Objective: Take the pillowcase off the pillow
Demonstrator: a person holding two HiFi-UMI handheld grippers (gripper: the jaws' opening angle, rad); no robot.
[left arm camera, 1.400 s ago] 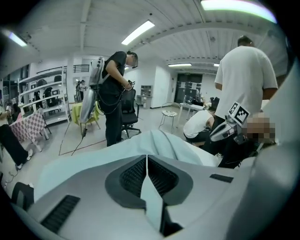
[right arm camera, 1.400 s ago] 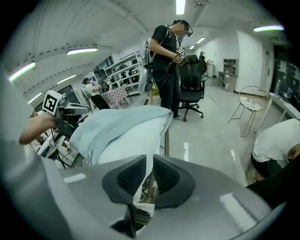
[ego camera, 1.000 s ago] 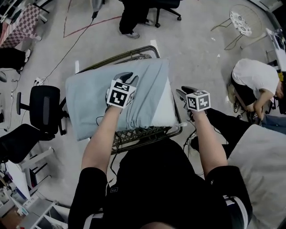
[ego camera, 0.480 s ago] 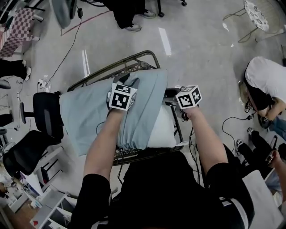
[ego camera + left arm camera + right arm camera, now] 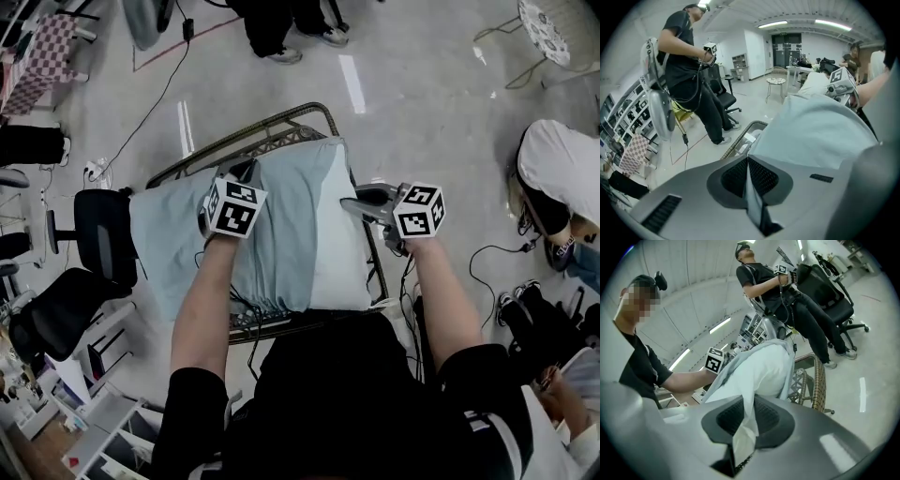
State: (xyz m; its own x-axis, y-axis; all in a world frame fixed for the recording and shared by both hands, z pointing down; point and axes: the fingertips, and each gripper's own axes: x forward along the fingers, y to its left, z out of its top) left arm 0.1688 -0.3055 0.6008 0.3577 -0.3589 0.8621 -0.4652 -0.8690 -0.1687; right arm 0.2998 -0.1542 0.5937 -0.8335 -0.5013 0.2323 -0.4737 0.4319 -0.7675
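Presently: pale blue pillowcase (image 5: 272, 234) sleeves most of the white pillow (image 5: 339, 262), whose bare end sticks out on the right gripper's side. Left gripper (image 5: 242, 170) has just closed and is clamped on a fold of the case. Right gripper (image 5: 351, 202) has likewise just nipped white pillow cloth at the exposed end. Judged purpose: one anchors the pillow while the other draws the sleeve away. Pillow lies on a wicker frame (image 5: 281, 123), beneath both sets of fingers. Removal looks only partly done.
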